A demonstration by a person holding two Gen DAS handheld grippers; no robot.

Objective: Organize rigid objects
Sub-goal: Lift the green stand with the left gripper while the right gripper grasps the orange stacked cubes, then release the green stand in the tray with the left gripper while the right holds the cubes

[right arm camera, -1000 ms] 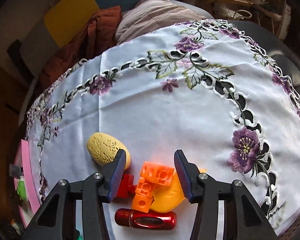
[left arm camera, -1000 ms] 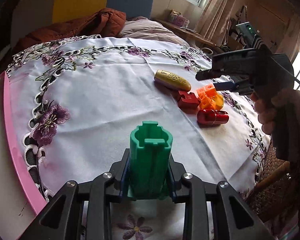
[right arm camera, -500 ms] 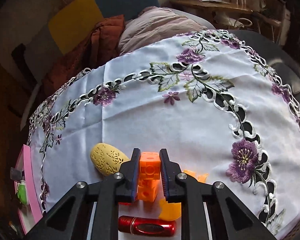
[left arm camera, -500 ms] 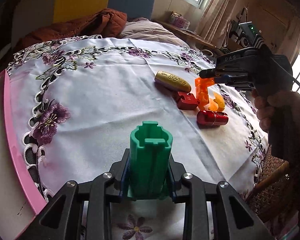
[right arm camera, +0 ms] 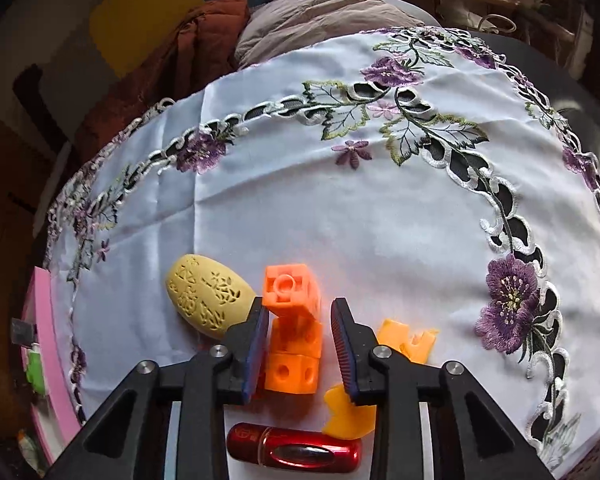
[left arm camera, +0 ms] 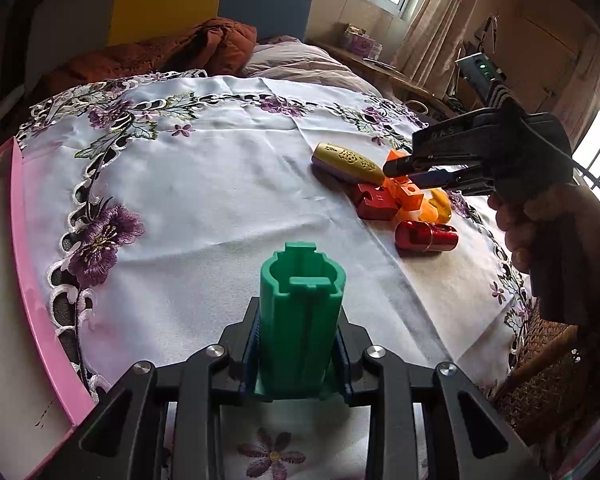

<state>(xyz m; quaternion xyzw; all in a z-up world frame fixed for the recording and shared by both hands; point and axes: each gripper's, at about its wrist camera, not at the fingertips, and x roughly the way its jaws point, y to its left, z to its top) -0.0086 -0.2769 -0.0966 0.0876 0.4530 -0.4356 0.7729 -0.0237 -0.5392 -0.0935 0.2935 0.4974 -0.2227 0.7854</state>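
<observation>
left gripper [left arm camera: 300, 354]: clamped on green block [left arm camera: 301, 320]
right gripper [right arm camera: 300, 344]: jaws apart, orange cubes [right arm camera: 294, 332] between, loose
beside: yellow oval [right arm camera: 208, 300], red tube [right arm camera: 294, 451]

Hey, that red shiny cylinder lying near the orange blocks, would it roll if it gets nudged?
Probably: the red cylinder lies on its rounded side on the flat tablecloth. Its glossy surface looks slippery. The yellow piece close beside it might stop it.
</observation>
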